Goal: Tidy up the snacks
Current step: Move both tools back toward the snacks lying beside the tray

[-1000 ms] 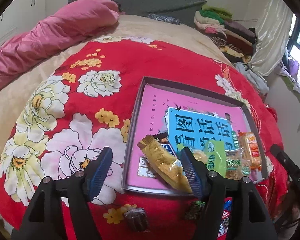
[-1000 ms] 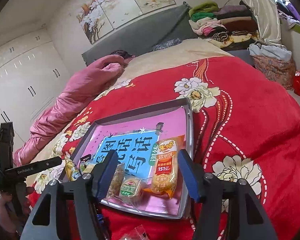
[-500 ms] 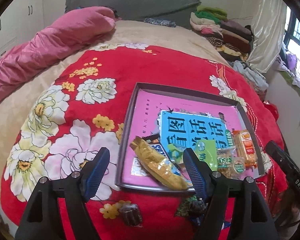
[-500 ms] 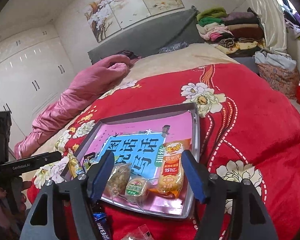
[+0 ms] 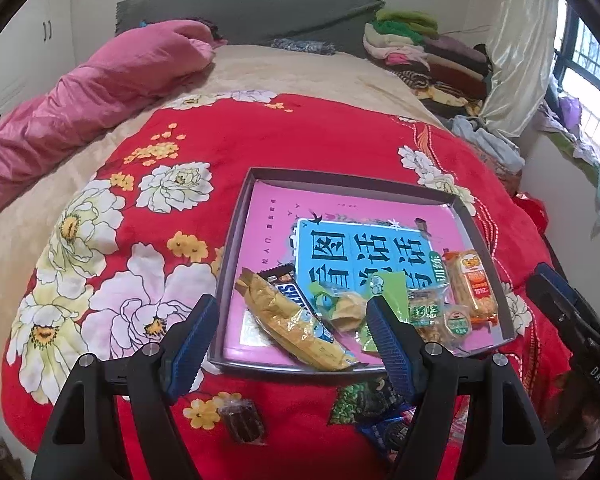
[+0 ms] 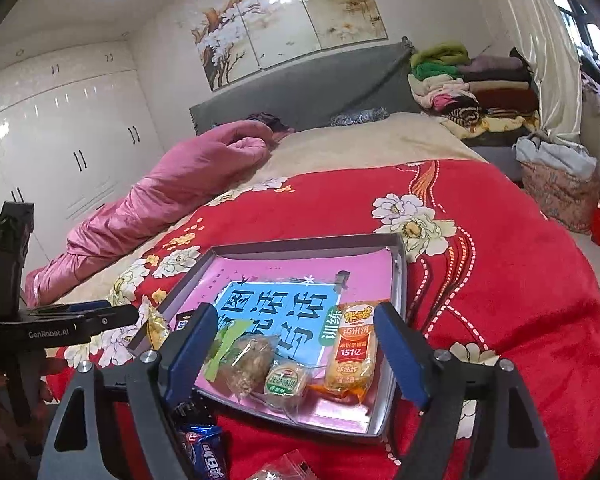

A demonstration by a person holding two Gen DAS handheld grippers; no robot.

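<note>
Both the left tongs [image 5: 290,328] and right tongs [image 6: 296,344] gape wide, empty. The brown wrapped sweet [image 5: 242,424] (light, crinkly, slippery) wants pinching across its middle.

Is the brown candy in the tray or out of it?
Out. The brown candy lies on the red blanket, apart from the tray, just past its near rim, below the open left gripper.

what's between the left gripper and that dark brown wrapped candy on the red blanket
Nothing visible. The dark brown wrapped candy lies alone on the red floral blanket, just outside the grey tray's near rim, below the open left gripper. The nearest loose packets lie off to its right.
</note>
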